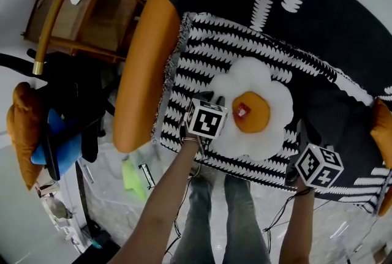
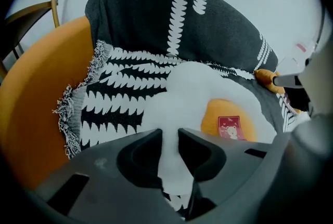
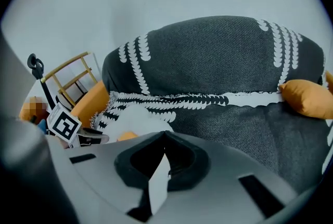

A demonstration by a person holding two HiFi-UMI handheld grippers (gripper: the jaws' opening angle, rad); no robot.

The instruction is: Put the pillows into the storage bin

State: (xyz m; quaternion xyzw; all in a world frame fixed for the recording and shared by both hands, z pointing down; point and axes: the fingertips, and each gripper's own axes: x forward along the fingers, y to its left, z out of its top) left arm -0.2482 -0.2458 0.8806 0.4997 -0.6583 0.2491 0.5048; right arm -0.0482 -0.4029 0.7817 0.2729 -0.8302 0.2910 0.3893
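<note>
- Left claw (image 2: 170,146): a pale grey moulded shell. Two black, curved pads sit in a dark rounded recess, with a dark rectangular slot on either side.
- Right claw (image 3: 164,154): the same grey shell, black pads and flanking slots.
- Left marker cube (image 1: 206,119): white faces printed with bold black square patterns.
- Right marker cube (image 1: 319,165): the same white faces and black patterns.
- Cables (image 1: 277,212): thin and dark, running beside the forearms.
- Trousers (image 1: 240,220): blue-grey denim.

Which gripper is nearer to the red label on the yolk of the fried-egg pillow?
Left. The left gripper grips the white rim of the fried-egg pillow, close beside the red label. The right gripper pinches the rim on the opposite side, farther away.
</note>
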